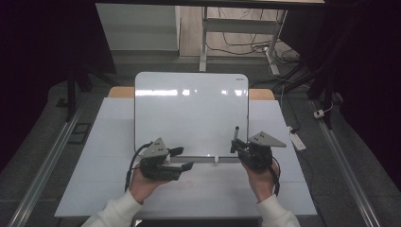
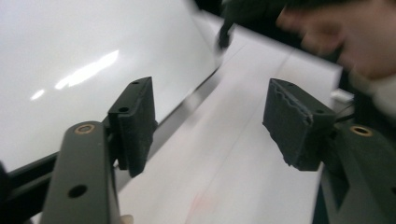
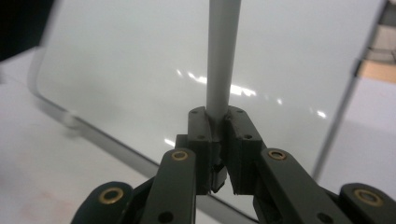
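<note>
Looks like you're about to write on the whiteboard (image 1: 191, 113), so here's how I'd play it. Your right claw (image 3: 218, 122) is clenched on the marker (image 3: 222, 56), pads squeezed on the barrel near its lower end, and the marker stands roughly upright in front of the board's lower right corner, around 4 o'clock on the board face in the high view (image 1: 235, 138). It sits close to the board, but I can't tell if the tip is capped or which end is up.

Your left claw (image 1: 182, 158) is released, jaws wide with nothing between them, hovering over the desk (image 1: 94, 156) just below the board's bottom edge near 7 o'clock. In the left gripper view (image 2: 208, 126) the pads (image 2: 135, 121) frame bare desk and the board's bottom rail.

Tips, just my take:
- Since that left claw is free, use it to steady the board frame at the lower edge before pressing the marker in, or the propped board may slide back.
- Keep the grip on the marker firm; a long barrel held low will want to pivot when the tip drags.
- Bring the tip in square to the board, light pressure, slow strokes.
</note>
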Motion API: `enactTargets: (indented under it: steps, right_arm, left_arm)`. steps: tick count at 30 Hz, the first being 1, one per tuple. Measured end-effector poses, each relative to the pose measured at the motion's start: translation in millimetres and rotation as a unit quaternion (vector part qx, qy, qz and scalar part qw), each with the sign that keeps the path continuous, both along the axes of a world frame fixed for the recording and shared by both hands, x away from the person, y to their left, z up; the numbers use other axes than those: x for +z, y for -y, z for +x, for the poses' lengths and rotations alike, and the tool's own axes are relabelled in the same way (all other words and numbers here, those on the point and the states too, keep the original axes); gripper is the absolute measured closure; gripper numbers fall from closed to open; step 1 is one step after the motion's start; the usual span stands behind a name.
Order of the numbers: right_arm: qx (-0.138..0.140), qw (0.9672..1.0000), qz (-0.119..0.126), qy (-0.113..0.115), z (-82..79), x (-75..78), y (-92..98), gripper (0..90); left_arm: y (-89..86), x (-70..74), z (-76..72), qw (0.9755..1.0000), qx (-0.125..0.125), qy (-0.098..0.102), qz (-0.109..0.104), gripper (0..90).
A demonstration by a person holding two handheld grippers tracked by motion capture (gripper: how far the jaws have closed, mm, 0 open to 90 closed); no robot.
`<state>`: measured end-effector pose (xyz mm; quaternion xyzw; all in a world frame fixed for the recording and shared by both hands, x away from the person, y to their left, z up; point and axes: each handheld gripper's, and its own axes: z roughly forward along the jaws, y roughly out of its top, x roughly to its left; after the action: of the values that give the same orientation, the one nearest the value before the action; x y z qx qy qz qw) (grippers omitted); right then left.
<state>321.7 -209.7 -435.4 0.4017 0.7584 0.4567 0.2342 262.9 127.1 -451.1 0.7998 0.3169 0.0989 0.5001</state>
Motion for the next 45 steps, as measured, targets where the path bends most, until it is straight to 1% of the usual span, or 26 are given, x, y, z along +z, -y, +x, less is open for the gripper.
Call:
enactTargets:
  steps: [1,2,5,7,11,15,17,19,20,25,28,31,32,35,38,42,45]
  right_arm:
    - [-0.007,0.9999,-0.004,-0.008,6.7,-2.5,2.6,80.2]
    - [-0.012,0.9997,-0.012,-0.018,14.8,-6.6,4.6,80.2]
    - [-0.022,0.9989,-0.018,-0.036,28.7,-15.6,6.2,80.2]
    - [-0.03,0.9984,-0.031,-0.037,35.6,-19.8,5.4,80.3]
    - [-0.042,0.9979,-0.031,-0.038,45.2,-24.0,2.9,80.3]
    - [-0.058,0.9969,-0.042,-0.033,50.0,-27.6,-0.2,80.0]
    - [-0.069,0.9961,-0.047,-0.03,50.3,-29.9,-1.1,79.7]
    - [-0.072,0.9956,-0.054,-0.026,49.5,-33.0,-2.0,79.4]
    - [-0.074,0.9955,-0.055,-0.021,48.5,-33.9,-2.6,79.4]
    - [-0.078,0.994,-0.076,-0.001,46.1,-35.3,-6.4,78.0]
    - [-0.08,0.9939,-0.077,0.004,46.1,-35.3,-6.9,76.8]
    - [-0.079,0.9939,-0.076,0.008,45.5,-34.7,-5.8,71.3]
    - [-0.076,0.9943,-0.074,0.011,44.5,-33.8,-4.7,68.8]
    - [-0.055,0.9968,-0.053,0.023,38.3,-29.2,0.6,62.0]
    - [-0.026,0.9983,-0.041,0.034,30.5,-25.4,8.6,58.0]
    - [0.013,0.9987,-0.034,0.036,20.3,-26.1,21.7,53.7]
    - [0.038,0.998,-0.032,0.04,11.4,-28.2,31.7,52.0]
  left_arm:
    - [-10.8,-3.4,-4.8,0.9999,0.009,-0.006,0.005,32.6]
    - [-17.2,-5.5,-7.6,0.9998,0.016,-0.009,0.007,32.3]
    - [-41.2,-13.9,-17.3,0.9989,0.04,-0.019,0.016,31.0]
    - [-55.3,-20.8,-22.3,0.998,0.054,-0.027,0.02,30.2]
    - [-81.0,-36.2,-29.9,0.9956,0.078,-0.047,0.022,28.7]
    - [-101.2,-46.8,-35.4,0.9926,0.103,-0.061,0.019,28.0]
    - [-107.4,-49.2,-37.9,0.9917,0.111,-0.063,0.017,28.0]
    - [-110.6,-50.6,-39.5,0.9912,0.115,-0.063,0.016,28.0]
    - [-111.3,-51.1,-39.8,0.9911,0.116,-0.063,0.017,28.0]
    - [-110.5,-52.1,-40.2,0.9911,0.116,-0.06,0.024,27.9]
    - [-111.3,-52.7,-41.0,0.9907,0.119,-0.06,0.027,27.9]
    - [-114.4,-53.6,-41.8,0.9903,0.122,-0.06,0.024,27.9]
    - [-115.2,-54.2,-41.8,0.9901,0.124,-0.061,0.024,27.9]
    - [-117.3,-55.5,-41.8,0.9898,0.126,-0.063,0.023,27.9]
    - [-118.3,-56.6,-41.2,0.9897,0.126,-0.065,0.023,27.9]
    - [-119.2,-57.8,-39.8,0.9899,0.123,-0.064,0.027,27.5]
    - [-118.7,-58.7,-38.4,0.9903,0.12,-0.062,0.031,27.1]
